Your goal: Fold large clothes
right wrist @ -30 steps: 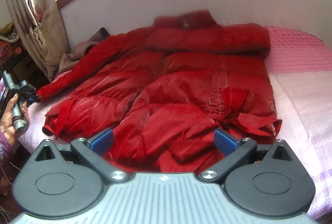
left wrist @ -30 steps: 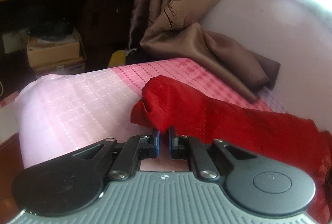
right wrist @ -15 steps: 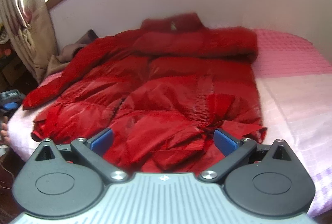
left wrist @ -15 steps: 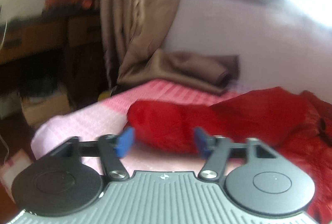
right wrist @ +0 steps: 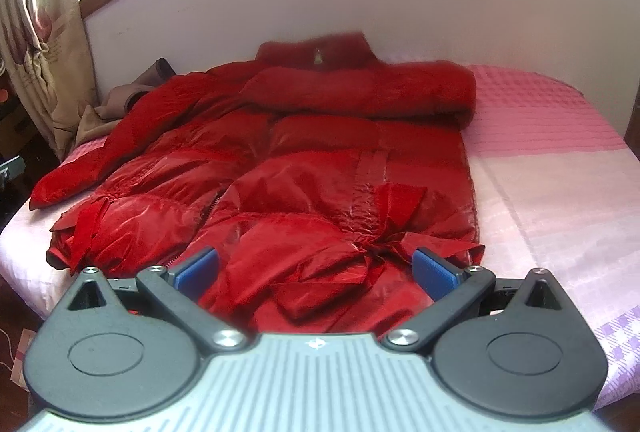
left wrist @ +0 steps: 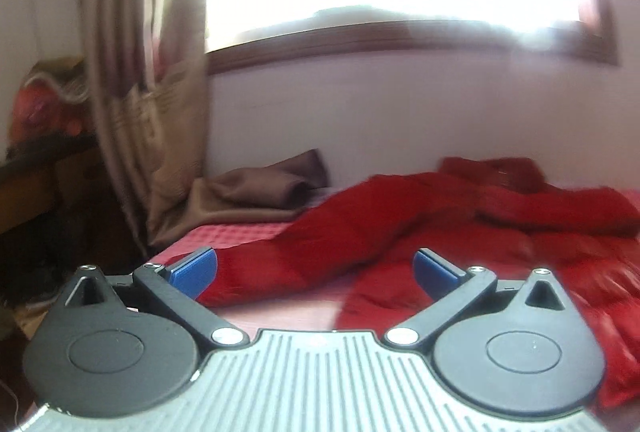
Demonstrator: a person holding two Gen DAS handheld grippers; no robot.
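Nearby, red jacket (right wrist: pixel 304 167) spread on pink bed (right wrist: pixel 560 191) — brown cloth (left wrist: pixel 256 187) beside sleeve, both jaws apart

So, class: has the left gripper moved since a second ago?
Yes. The left gripper let go of the red sleeve, opened and swung right: the curtain slid leftward in its view.

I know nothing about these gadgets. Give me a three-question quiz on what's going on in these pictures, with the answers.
1. True or false: the left hand-held gripper grips the sleeve.
2. The jacket lies on: A) a bed B) a chair C) the floor.
3. Fill in: the right hand-held gripper is ____.

Key: 1 false, it is open and holds nothing. 2 A. 3 open.
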